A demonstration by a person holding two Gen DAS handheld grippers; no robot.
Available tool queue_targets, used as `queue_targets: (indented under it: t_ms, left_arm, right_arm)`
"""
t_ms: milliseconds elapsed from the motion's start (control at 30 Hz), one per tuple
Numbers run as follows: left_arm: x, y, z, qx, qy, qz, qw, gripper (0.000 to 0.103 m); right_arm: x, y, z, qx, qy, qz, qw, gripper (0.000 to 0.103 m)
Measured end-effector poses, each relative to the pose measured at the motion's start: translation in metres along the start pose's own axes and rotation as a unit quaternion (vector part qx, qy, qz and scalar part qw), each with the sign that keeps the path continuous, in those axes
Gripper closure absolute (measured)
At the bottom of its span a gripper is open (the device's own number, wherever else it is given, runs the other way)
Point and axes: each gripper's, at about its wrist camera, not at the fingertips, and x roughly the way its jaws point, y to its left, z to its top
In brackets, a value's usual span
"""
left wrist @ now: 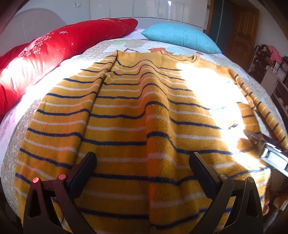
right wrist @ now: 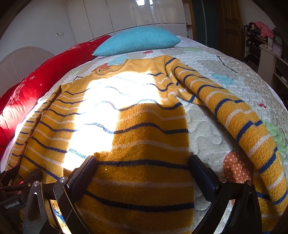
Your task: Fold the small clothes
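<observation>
the bed's quilt, pale and printed with small coloured shapes, fills both views under you, and the yellow striped sweater lies spread flat over most of it, neckline toward 12 o'clock and hem toward 6 o'clock. a hard patch of sunlight washes out its chest. in the right wrist view one sleeve trails off from the shoulder toward 4 o'clock, bare quilt showing between it and the body; in the left wrist view the other side is folded in along a crease running toward 11 o'clock.

your left gripper is spread wide, its fingers over the sweater near the hem with cloth between them and nothing pinched. your right gripper is equally released, straddling the sweater's side edge, one finger over knit and the other over quilt; whether the tips touch the cloth, i cannot tell.

a red bolster lies at 10 o'clock, a teal pillow at 12. white wardrobe doors stand behind, cluttered shelves at 2 o'clock.
</observation>
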Motion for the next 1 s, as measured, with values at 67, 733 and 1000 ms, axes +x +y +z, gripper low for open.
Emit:
queue_targets:
  t_ms: [67,733,1000]
  left_arm:
    - [-0.027,0.014,-0.001,-0.016,-0.012,-0.036,0.9992,0.001]
    - [-0.053,0.183,-0.008,-0.125,-0.011,0.049,0.9909,0.095]
    - [-0.07,0.268,0.025,-0.184,-0.033,0.176,0.9664,0.091]
  right_arm:
    - [0.0,0.0,0.001,0.0,0.0,0.0,1.0,0.0]
    - [0.003,0.007,0.0,-0.01,0.007,-0.024,1.0,0.0]
    - [0.004,0.006,0.0,-0.011,0.007,-0.026,1.0,0.0]
